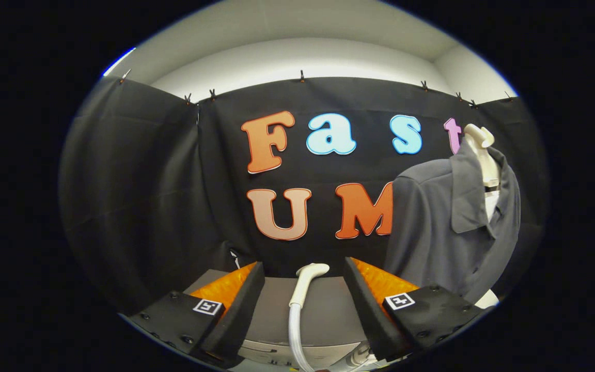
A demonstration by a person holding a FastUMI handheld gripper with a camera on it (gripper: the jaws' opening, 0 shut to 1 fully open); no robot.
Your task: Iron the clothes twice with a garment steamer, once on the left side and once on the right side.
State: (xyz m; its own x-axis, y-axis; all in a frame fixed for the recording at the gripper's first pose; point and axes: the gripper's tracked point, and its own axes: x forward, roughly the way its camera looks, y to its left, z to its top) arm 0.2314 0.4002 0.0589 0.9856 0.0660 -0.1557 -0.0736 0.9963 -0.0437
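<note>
Steamer head [307, 281] stands upright between the wide-spread fingers [246, 294], untouched, grey shirt [432, 232] beyond them.

Light falls evenly from above, brightest on the pale ceiling [297, 31], while the lower scene sits dim. Fisheye distortion bends the edges; focus stays fairly sharp throughout.

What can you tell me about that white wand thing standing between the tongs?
The steamer head is a slim, off-white, plastic-looking handle with a rounded nozzle bent over at its top. It stands nearly upright, leaning slightly, and a pale ribbed hose runs down from its base. It sits between the fingers of the open tongs, touching neither, in front of a grey surface. The grey polo shirt hangs beside it, apart.
</note>
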